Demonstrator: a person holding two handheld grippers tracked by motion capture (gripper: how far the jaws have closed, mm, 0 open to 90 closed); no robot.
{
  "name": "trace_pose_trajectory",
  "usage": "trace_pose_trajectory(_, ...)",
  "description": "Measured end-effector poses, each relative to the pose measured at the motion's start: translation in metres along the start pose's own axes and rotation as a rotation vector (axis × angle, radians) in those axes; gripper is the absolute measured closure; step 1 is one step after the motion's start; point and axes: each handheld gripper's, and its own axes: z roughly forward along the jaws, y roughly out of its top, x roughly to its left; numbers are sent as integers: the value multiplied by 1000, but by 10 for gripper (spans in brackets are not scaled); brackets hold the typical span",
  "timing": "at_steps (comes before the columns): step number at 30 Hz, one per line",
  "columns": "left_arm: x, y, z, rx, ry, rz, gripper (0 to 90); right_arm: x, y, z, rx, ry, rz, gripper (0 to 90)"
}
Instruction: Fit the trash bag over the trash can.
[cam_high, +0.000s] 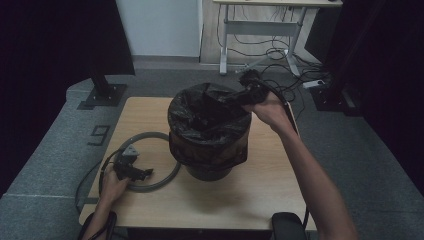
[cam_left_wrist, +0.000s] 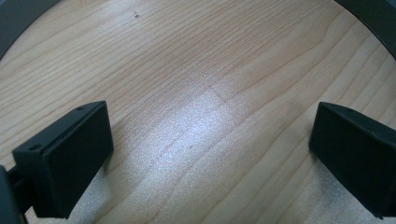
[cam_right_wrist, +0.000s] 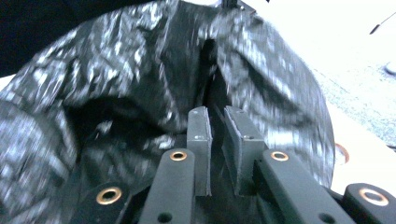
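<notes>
Right gripper (cam_high: 227, 98) poised at the bin's (cam_high: 209, 131) far right rim, jaws drawn nearly together inside the mouth of the black bag (cam_right_wrist: 140, 93); whether a fold of plastic is pinched between the pads (cam_right_wrist: 200, 135), impossible to tell. Bag draped over the bin's rim, crinkled and glossy, hanging partway down the sides. Bin itself planted mid-table. Left of the bin, lying flat, a grey ring (cam_high: 162, 177). Left gripper (cam_high: 142, 173) low at the ring's near left arc, jaws wide apart over bare wood (cam_left_wrist: 196, 93), nothing between them. Under the bin, a pale wooden table (cam_high: 240, 200). Around the table, grey carpet. Beyond the bin, a white desk frame (cam_high: 260, 35) over a tangle of cables (cam_high: 282, 60). Far left of the bin, a dark stand (cam_high: 102, 85) on a flat base.
</notes>
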Motion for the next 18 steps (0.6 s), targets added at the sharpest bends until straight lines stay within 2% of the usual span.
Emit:
trace_pose_trajectory(3,0,0,0,1,1,0,0,0,14,12,3,-10,2,792)
trace_pose_trajectory(10,0,0,0,1,4,-2,0,-4,41,47,-23,-37,-5,669)
trace_pose_trajectory(13,-1,0,0,1,3,-1,0,-6,43,67,6,-49,-14,611)
trace_pose_trajectory(16,-1,0,0,1,3,-1,0,-8,38,89,67,-70,-31,583)
trace_pose_trajectory(18,-1,0,0,1,3,-2,0,-11,33,100,99,-78,-24,562)
